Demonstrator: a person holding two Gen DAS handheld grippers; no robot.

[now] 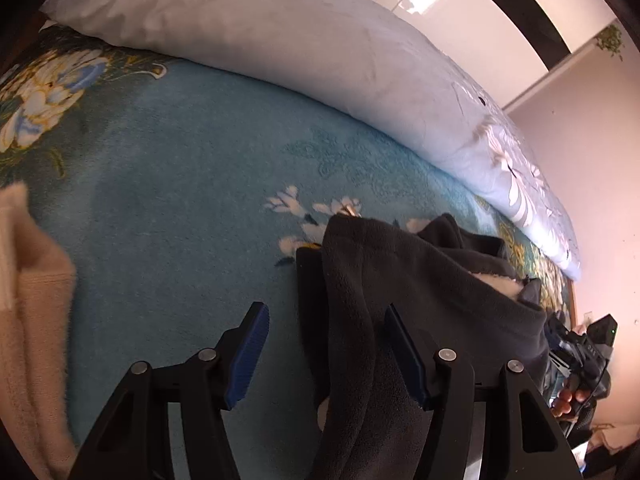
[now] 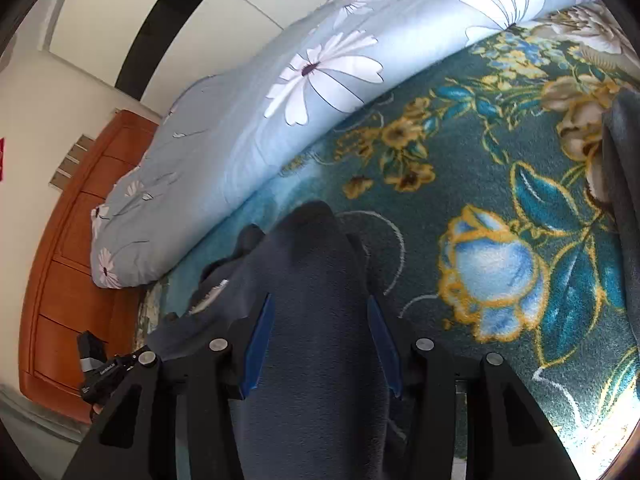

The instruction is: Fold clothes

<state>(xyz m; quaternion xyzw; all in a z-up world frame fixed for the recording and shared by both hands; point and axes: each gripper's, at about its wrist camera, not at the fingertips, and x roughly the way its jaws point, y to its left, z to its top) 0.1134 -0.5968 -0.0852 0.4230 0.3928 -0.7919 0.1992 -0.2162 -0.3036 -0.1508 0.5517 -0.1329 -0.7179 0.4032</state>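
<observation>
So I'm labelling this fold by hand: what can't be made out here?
- Dark fleece garment: its type; it is bunched up and cut off by both views' lower edges.
- Beige cloth: blurred, cut off at the left wrist view's left edge.
- Right gripper: garment fills its jaws; pad contact unclear.

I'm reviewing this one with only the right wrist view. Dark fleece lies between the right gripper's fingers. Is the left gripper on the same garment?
Observer: Yes. In the left wrist view the dark fleece garment runs between the left gripper pads. The pads stand apart, with bare blanket showing beside one of them.
Operator: Are there any other clothes on the bed that I can't see?
Observer: One. A cream-coloured piece of fabric lies on the teal blanket at the left edge of the left view, apart from the fleece. It is too blurred to tell what kind of garment it is.
</observation>
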